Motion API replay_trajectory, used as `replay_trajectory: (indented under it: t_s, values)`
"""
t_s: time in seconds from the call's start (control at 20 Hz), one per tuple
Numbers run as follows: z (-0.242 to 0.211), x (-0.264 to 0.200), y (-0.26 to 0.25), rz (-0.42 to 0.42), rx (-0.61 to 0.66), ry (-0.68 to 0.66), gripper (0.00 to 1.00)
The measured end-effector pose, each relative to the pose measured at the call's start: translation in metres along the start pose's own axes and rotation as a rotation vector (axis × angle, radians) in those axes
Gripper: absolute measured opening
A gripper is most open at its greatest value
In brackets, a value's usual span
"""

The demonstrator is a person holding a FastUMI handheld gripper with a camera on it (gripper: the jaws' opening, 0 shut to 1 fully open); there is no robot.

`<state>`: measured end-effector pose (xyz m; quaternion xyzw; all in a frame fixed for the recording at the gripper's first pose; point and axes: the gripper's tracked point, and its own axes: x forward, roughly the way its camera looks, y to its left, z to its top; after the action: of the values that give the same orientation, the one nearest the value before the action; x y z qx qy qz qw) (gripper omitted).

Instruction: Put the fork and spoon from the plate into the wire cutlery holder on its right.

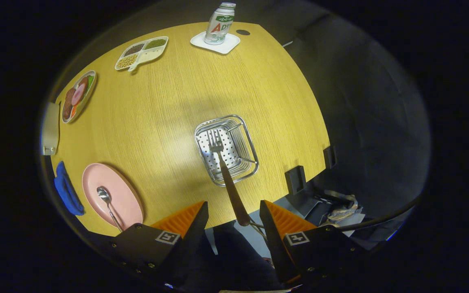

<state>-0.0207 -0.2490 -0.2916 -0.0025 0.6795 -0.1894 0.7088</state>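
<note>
Our gripper [233,215] gapes, clutching nothing, the brown-handled steel fork [222,167] in the square wire cutlery holder [248,140] ahead, and the steel spoon [108,205] lies lengthwise on the pink oval plate [126,199], off left.

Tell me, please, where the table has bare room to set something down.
Widest bare wood lies between the wire holder, pink plate and divided snack tray. Crowded: the far edge by the bottle. The open gripper straddles the fork handle.
</note>
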Motion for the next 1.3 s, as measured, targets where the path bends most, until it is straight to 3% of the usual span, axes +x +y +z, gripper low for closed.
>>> replay_trajectory:
  t_s: [0.45,1.0,1.3]
  values:
    - [-0.016,-0.036,0.053,-0.042,-0.082,-0.096,0.79]
    - [-0.079,-0.028,0.203,0.058,-0.351,-0.099,0.79]
    - [-0.097,-0.01,0.261,0.119,-0.396,-0.093,0.79]
